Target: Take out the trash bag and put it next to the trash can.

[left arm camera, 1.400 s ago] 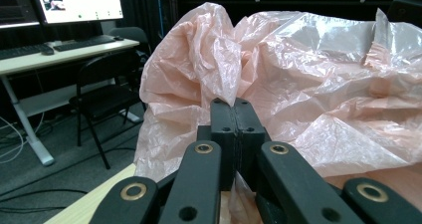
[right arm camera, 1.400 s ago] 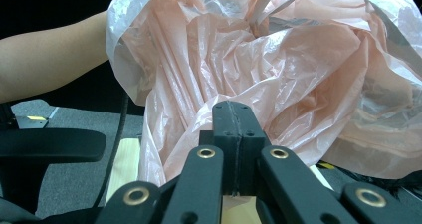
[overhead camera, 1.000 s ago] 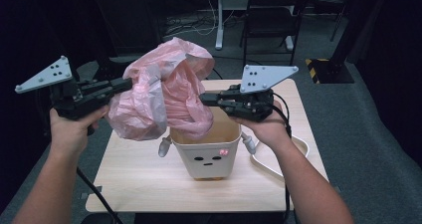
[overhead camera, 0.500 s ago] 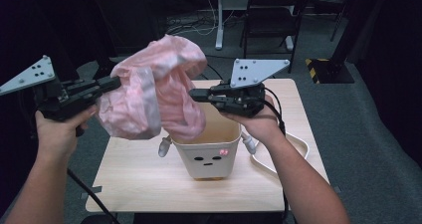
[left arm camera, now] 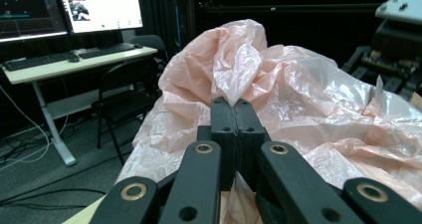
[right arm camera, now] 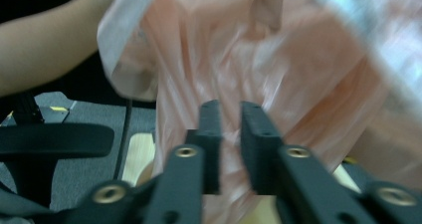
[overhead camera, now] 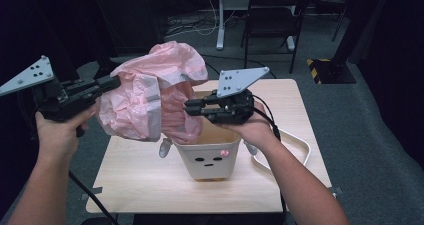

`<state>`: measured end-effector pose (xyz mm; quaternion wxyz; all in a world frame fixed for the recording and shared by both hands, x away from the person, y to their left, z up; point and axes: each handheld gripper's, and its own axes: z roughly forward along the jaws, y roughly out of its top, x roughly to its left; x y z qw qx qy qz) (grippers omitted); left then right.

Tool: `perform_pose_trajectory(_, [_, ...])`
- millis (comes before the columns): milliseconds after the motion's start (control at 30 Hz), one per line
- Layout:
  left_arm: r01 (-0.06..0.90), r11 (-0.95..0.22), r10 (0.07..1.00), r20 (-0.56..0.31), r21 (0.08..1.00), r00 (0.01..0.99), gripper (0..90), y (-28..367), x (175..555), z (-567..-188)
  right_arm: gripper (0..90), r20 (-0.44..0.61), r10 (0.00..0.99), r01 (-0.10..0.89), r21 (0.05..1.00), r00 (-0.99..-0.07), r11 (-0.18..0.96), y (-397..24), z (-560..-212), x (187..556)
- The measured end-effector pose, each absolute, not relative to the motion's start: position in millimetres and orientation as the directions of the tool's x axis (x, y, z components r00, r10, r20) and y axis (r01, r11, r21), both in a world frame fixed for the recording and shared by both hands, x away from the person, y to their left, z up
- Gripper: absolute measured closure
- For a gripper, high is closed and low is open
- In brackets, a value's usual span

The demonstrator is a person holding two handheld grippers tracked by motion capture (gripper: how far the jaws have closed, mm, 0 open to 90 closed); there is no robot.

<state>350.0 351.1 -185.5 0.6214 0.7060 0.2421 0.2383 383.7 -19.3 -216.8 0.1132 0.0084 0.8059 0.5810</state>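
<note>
Pink, thin and crinkled, the plastic bag (overhead camera: 150, 97) hangs in the air above the left half of the desk (overhead camera: 145, 177), bunched into a loose billow just over the open top of the cream bin (overhead camera: 210, 157). The left tool (overhead camera: 114, 82) has its jaws pressed together on a fold of the bag at the bag's left side; in the left gripper view the film bulges out past the closed tips (left arm camera: 233, 109). The right tool (overhead camera: 190, 106) sits at the bag's right edge above the bin; its jaws have just been opening, and in the right gripper view a narrow gap shows between them with blurred pink film behind, nothing pinched (right arm camera: 230, 114). The bin, with a small face on its front, stands near the desk's front edge. A white looped cord (overhead camera: 295, 150) lies toward the right edge.
</note>
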Motion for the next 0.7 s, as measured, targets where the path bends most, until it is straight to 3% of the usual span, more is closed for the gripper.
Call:
perform_pose_trajectory(267, [0.051,-0.106,0.641,0.029,0.993,0.767,89.7,356,348,-190,58.9,-0.139,0.174,-0.084,0.954,-0.975,0.288,-30,-232,377])
perform_pose_trajectory(400, [0.051,-0.089,0.643,0.018,0.995,0.766,89.7,358,347,-193,56.5,-0.14,0.171,-0.08,0.944,-0.975,0.32,-27,-230,376])
perform_pose_trajectory(500, [0.055,-0.08,0.644,0.01,0.995,0.765,89.7,360,347,-196,60.5,-0.134,0.154,-0.074,0.935,-0.979,0.346,-25,-230,377])
perform_pose_trajectory(700, [0.064,-0.075,0.642,-0.001,0.995,0.766,89.7,362,348,-200,80.1,-0.127,0.124,-0.073,0.925,-0.984,0.374,-23,-230,379])
